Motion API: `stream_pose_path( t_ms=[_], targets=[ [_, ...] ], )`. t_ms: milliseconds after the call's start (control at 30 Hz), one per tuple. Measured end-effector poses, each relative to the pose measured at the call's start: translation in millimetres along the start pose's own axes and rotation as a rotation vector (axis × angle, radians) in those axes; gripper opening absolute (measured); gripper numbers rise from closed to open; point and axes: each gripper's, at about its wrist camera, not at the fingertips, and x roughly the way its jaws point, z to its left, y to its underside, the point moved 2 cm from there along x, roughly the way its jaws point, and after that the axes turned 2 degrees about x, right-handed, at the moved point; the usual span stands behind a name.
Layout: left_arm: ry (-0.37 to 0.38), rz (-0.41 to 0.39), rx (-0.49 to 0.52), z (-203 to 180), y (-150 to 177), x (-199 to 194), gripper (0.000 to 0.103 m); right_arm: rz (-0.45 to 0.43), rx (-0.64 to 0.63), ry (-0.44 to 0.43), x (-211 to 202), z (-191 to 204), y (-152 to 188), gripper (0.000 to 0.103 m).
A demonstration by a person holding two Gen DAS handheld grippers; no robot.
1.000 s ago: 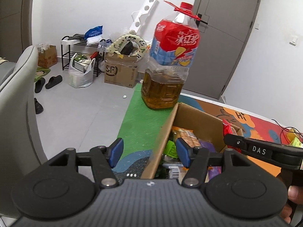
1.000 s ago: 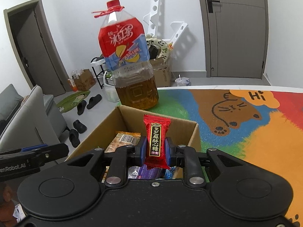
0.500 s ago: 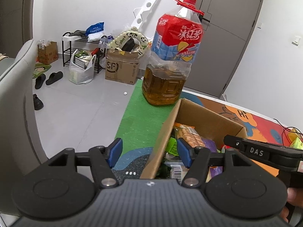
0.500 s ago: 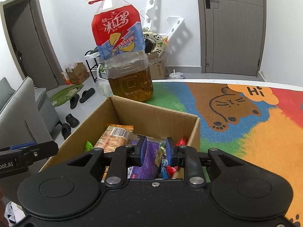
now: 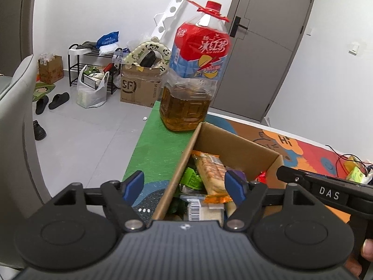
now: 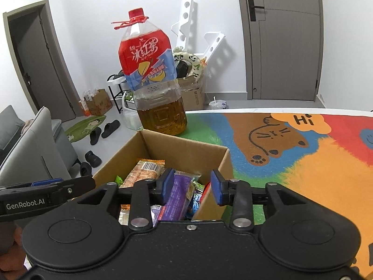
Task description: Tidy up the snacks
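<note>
The cardboard box is seen standing on the colourful mat that covers the table, close to the table's left edge. A strip of green mat is left bare between the box's left wall and that edge, past which the grey floor drops away. Behind the box, at the far left corner of the table, a large ice tea bottle is placed upright, just beyond the box's far wall; whether they touch cannot be told.

Inside the box, snack packets are piled loosely: an orange-ended biscuit packet toward the left wall, a purple wrapper in the middle, a green packet low down.

The left gripper is held over the box's near left corner, its jaws having just been opening; they are spread wide, one blue pad outside the left wall over the green strip, the other above the packets. Nothing is pressed between them.

The right gripper is held over the box's near right corner. Its jaws have also just been opening and stand apart, with the purple wrapper seen between the pads but below them, not clamped.

To the right of the box, the mat is left broadly clear toward the table's far edge.
</note>
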Motion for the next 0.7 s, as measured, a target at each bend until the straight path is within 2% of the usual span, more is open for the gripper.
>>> stream_pose_path(
  t_ms=[67,167,400,567,633,700],
  targets=[
    [0.005,-0.006,-0.001,-2.1,0.9,-4.3,0.079,-0.008,0.010,-0.003,-6.6,-1.6,1.6,0.052],
    [0.014,-0.012,-0.002,-5.4,2.4,-10.7,0.083,-0.031,0.013,-0.002,-19.5,-2.8,4.3,0.062],
    [0.025,-0.021,-0.006,-12.6,7.6,-24.4,0.093,-0.064,0.032,0.003,-43.2,-10.6,8.8,0.076],
    [0.021,-0.030,0.004,-19.3,13.3,-34.3,0.095,-0.094,0.044,-0.003,-60.9,-14.1,15.1,0.098],
    [0.026,-0.037,0.012,-23.1,17.1,-40.0,0.096,-0.103,0.052,-0.007,-66.6,-16.1,18.4,0.103],
    [0.032,-0.047,0.018,-25.5,20.9,-45.2,0.097,-0.106,0.064,-0.002,-71.5,-19.0,22.5,0.103]
  ],
)
